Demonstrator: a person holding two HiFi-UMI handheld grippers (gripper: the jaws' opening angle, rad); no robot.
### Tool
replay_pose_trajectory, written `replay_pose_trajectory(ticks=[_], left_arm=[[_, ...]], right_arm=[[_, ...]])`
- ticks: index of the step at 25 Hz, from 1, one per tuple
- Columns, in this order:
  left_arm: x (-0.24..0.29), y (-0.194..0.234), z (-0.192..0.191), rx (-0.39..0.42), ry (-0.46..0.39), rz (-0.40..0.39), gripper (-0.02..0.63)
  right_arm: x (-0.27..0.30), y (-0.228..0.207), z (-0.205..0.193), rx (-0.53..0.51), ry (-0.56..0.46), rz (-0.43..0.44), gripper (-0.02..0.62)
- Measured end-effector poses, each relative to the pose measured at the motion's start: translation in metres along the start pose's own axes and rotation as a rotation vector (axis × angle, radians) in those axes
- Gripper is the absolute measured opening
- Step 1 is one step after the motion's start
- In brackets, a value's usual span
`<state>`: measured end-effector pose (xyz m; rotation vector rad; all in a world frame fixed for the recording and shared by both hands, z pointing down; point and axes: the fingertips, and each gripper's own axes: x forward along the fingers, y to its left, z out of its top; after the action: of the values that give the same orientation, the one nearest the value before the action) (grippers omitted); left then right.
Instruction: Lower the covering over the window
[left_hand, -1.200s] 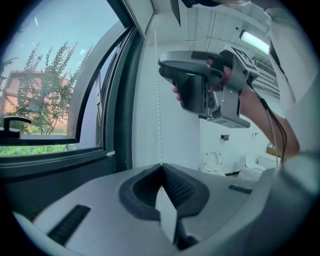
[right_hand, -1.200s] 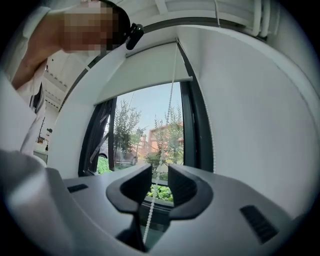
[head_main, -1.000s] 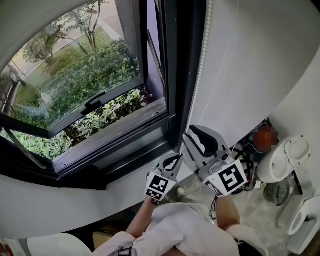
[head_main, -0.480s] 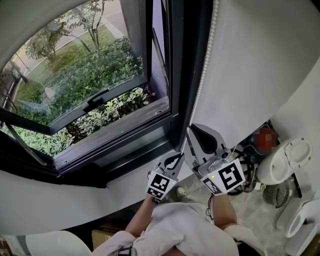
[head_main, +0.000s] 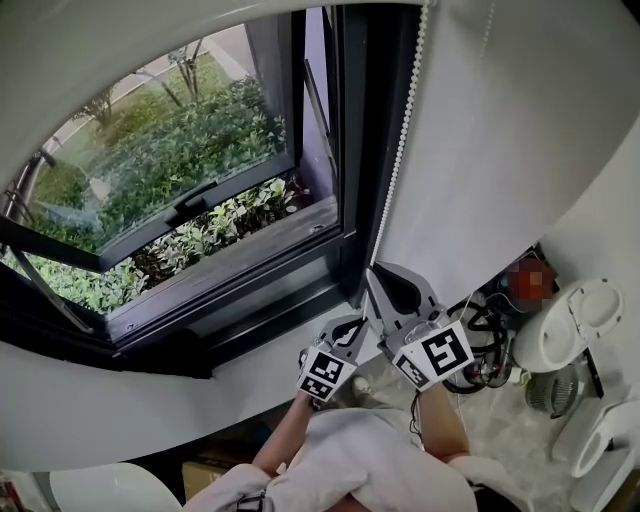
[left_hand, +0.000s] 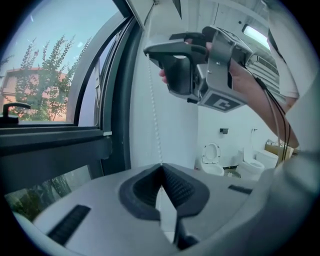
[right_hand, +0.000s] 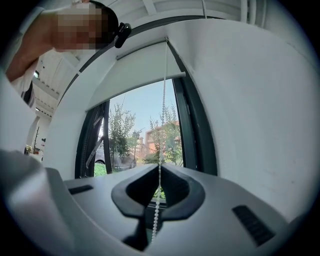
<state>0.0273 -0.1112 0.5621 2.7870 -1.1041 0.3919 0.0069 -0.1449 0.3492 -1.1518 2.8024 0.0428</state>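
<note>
Covering: We see the white roller blind (right_hand: 137, 70) hanging over the top of the dark-framed window (head_main: 345, 180). Its bottom rail crosses the upper glass, and the lower glass is uncovered.
Cord: The white bead chain (head_main: 398, 160) drops straight down the right side of the window frame, beside the white wall (head_main: 500, 130), to both grippers.
Right gripper: The right gripper (head_main: 376, 271) is the upper of the two. Its jaws are pressed together on the bead chain, which passes between the pads and hangs out behind them.
Left gripper: The left gripper (head_main: 358, 320) sits just below and to the left of the right one. Its jaws are pressed together, pinching the chain, which rises from their tip.
Change: A second ago we had the right jaws spread around the chain; now they are clamped on it. Both grippers sit lower in the head view. The blind's edge has come down and hides more of the trees outside.
Outside: Green shrubs (head_main: 180, 150) lie beyond the open sash with its black handle (head_main: 190, 205).
Room: White toilets (head_main: 570, 325) stand on the floor to our right.
</note>
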Motion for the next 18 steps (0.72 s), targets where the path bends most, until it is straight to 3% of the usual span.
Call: replay_pose_trajectory(ticks=[18], left_arm=[[0.010, 0.008, -0.049, -0.045, 0.075, 0.017, 0.014]], right_arm=[[-0.002, -0.006, -0.049, 0.068, 0.065, -0.007, 0.005]])
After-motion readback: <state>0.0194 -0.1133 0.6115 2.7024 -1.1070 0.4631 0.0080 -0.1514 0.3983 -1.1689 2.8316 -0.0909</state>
